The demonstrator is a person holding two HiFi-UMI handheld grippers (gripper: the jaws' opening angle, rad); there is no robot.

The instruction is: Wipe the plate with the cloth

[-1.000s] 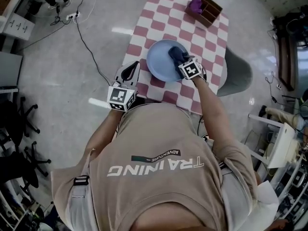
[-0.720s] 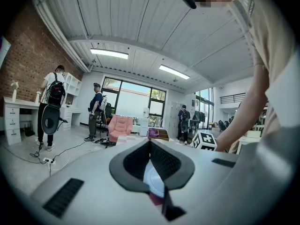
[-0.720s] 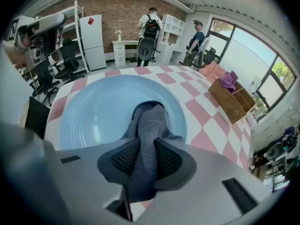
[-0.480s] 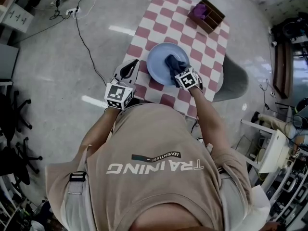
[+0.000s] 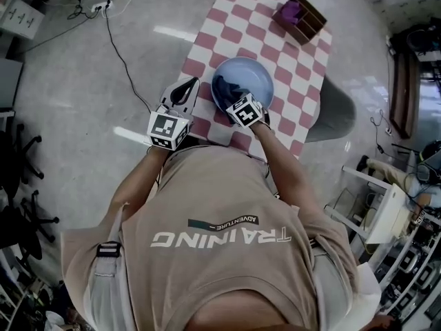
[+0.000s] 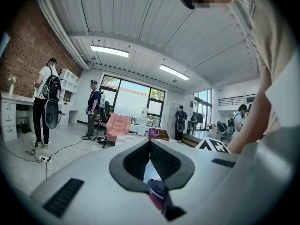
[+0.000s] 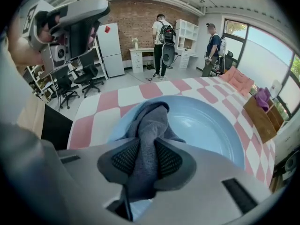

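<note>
Grey cloth (image 7: 150, 125) is clamped between the jaws of the right gripper (image 7: 149, 146), which tilts downward; the cloth lies on the near-left part of the blue plate (image 7: 206, 125). Plate rests on the pink-and-white checked tablecloth (image 7: 108, 100). Left gripper (image 6: 150, 144), held level just left of the plate, has its 2 jaws together, nothing between them. At the far corner, 1 wooden box (image 5: 303, 21) holds a purple item (image 5: 291, 10).

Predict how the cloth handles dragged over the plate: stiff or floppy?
Probably floppy: the cloth bunches and folds beyond the right gripper pinching it. Likely light, held by one pinch. Its knit-looking surface should grip rather than skid on the smooth plate.
</note>
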